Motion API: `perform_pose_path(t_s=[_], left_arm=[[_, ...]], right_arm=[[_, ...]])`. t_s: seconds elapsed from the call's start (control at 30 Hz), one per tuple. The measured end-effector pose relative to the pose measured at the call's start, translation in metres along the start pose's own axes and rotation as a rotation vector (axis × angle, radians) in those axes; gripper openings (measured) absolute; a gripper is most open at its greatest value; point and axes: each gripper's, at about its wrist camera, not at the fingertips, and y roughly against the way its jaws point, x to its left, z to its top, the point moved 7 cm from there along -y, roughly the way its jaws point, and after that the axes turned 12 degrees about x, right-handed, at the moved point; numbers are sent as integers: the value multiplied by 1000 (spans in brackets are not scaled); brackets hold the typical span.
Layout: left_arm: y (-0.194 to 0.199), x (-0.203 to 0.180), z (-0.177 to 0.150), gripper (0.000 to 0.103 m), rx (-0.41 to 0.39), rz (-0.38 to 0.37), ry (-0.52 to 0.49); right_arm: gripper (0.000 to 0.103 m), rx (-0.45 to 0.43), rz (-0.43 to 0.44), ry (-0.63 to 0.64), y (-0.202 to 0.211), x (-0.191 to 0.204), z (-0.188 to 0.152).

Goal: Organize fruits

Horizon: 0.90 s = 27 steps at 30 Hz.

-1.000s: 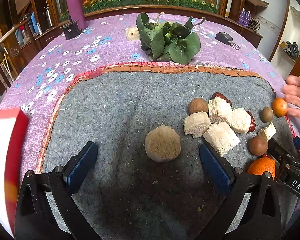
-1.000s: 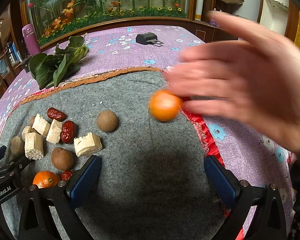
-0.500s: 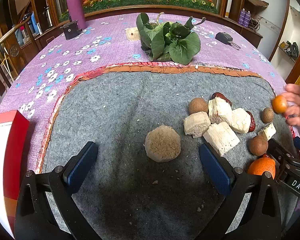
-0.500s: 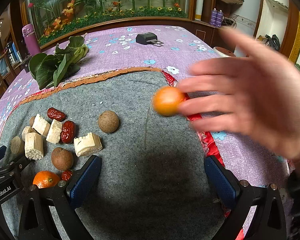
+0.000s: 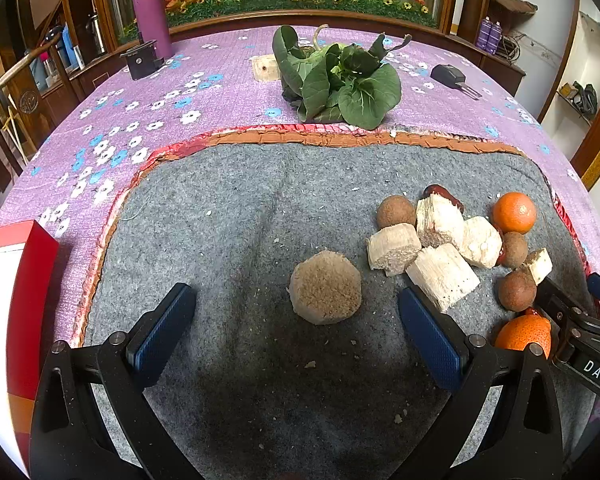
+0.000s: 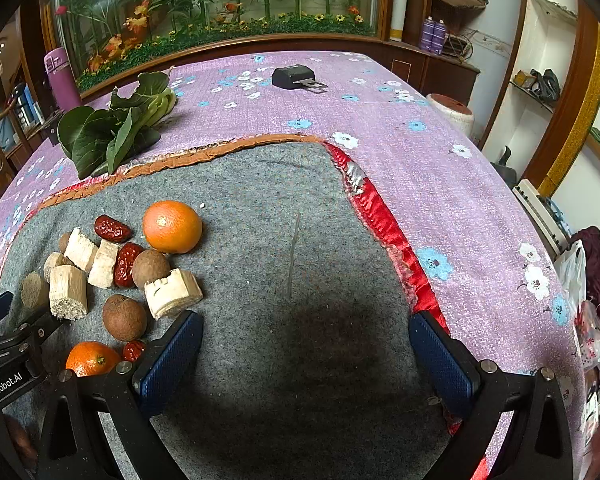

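On the grey felt mat (image 5: 228, 216) lies a pile: an orange (image 5: 514, 213) at its far right, a second orange (image 5: 524, 334) near my right gripper's side, brown round fruits (image 5: 395, 211), red dates (image 6: 112, 228), pale cut chunks (image 5: 442, 276) and a round tan cake (image 5: 325, 287). In the right wrist view the far orange (image 6: 172, 226) sits at the pile's top and the near orange (image 6: 92, 358) by my left finger. My left gripper (image 5: 296, 324) is open and empty just before the cake. My right gripper (image 6: 306, 354) is open and empty over bare mat.
Leafy greens (image 5: 340, 80) lie beyond the mat on the purple flowered cloth (image 5: 140, 120). A purple flask (image 5: 150, 12), black holder (image 5: 140, 62) and black plug (image 5: 452, 76) stand at the back. A red-and-white box (image 5: 16, 300) is at the left edge.
The hand that held the orange at the mat's right edge has gone. That orange now rests on the mat by the pile. Both grippers stayed put.
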Motion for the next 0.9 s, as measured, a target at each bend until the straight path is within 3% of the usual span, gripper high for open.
perform_pose_path(t_s=[0.17,0.3,0.43,0.53,0.63,0.8,0.9], left_arm=[[3,0,-4,103,4,3,1],[15,9,-12,103,9,57,28],[60,27,-17,103,-147,119,77],[96,36,-23,103,-247,129,104],[126,43,-31,103,-306,142,123],[152,49,-45,103,-327,150,144],[162,54,-53,103,-331,160,151]], right_arm=[[103,0,0,0,0,0,0],[103,0,0,0,0,0,0],[103,10,-18,-11,1,1,0],[100,19,37,13,13,2,-6],[98,-58,83,37,44,0,-11],[97,-241,151,100,106,7,-21],[97,-272,186,129,123,19,-29]])
